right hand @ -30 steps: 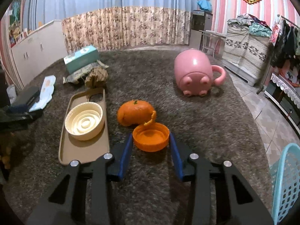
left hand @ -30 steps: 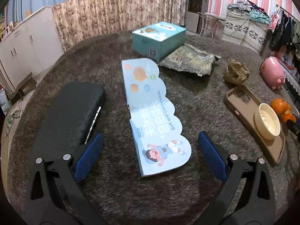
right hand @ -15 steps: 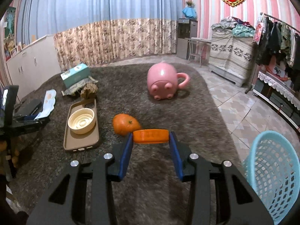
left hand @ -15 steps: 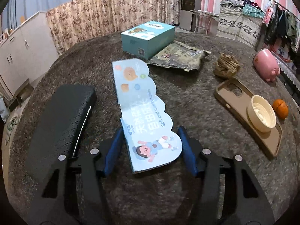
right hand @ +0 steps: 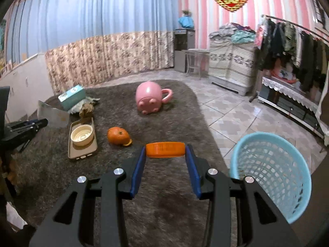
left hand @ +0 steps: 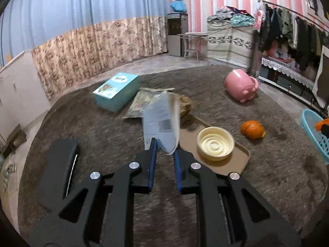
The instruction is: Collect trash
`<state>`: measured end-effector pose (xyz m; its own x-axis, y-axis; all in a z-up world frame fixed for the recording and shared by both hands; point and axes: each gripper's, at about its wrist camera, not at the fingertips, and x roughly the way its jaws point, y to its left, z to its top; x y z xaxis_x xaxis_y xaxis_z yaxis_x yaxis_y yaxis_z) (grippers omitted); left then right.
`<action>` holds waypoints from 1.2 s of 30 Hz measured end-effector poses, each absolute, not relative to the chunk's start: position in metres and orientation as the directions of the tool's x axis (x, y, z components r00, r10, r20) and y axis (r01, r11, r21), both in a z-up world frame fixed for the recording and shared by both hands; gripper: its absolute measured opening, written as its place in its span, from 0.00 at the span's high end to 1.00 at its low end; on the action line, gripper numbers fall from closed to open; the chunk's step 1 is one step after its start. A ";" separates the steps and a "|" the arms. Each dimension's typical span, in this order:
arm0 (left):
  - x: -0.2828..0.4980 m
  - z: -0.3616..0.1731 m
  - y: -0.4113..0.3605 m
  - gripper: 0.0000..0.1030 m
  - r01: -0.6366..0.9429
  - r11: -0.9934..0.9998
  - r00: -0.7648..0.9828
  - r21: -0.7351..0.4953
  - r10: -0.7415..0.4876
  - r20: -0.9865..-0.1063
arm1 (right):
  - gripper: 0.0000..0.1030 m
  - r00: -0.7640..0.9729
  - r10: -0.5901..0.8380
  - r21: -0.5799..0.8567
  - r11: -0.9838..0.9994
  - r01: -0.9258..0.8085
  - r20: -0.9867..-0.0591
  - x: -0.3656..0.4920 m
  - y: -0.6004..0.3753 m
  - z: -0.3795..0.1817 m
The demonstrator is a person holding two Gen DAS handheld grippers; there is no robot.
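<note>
My left gripper (left hand: 165, 147) is closing on a pale blue cloud-edged wrapper (left hand: 161, 123), which stands folded between its blue pads, lifted off the brown rug. The same wrapper (right hand: 53, 114) and the left gripper (right hand: 44, 122) show at the left edge of the right wrist view. My right gripper (right hand: 165, 150) is shut on an orange lid (right hand: 165, 149), held edge-on above the rug. A light blue mesh basket (right hand: 271, 170) stands to its right on the tiled floor. An orange (right hand: 118, 135) with loose peel lies on the rug ahead.
On the rug lie a teal box (left hand: 116, 90), a crumpled printed bag (left hand: 141, 100), a brown paper wad (left hand: 186, 104), a tan phone case (left hand: 230, 156) bearing a cream bowl (left hand: 214, 145), a pink pig mug (left hand: 240, 86) and a black case (left hand: 59, 173). The basket (left hand: 314, 131) is far right.
The left gripper closed around the wrapper's near end and lifted it off the rug, folding it upright. The right gripper carried the orange lid up and to the right, toward the blue basket.
</note>
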<state>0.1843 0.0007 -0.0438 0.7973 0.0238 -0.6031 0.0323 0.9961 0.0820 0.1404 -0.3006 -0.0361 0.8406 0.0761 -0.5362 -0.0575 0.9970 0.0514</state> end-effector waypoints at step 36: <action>0.176 -0.104 0.052 0.44 -0.097 0.995 0.688 -0.030 0.045 -0.725 | 0.50 0.699 0.134 0.048 0.989 -0.142 -0.703 0.189 -0.278 -0.103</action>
<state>0.1760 0.0525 -0.1040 0.6876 0.0452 -0.7247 -0.0974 0.9948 -0.0303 0.1895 -0.2783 -0.1030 0.6986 0.1345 -0.7027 -0.1423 0.9887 0.0478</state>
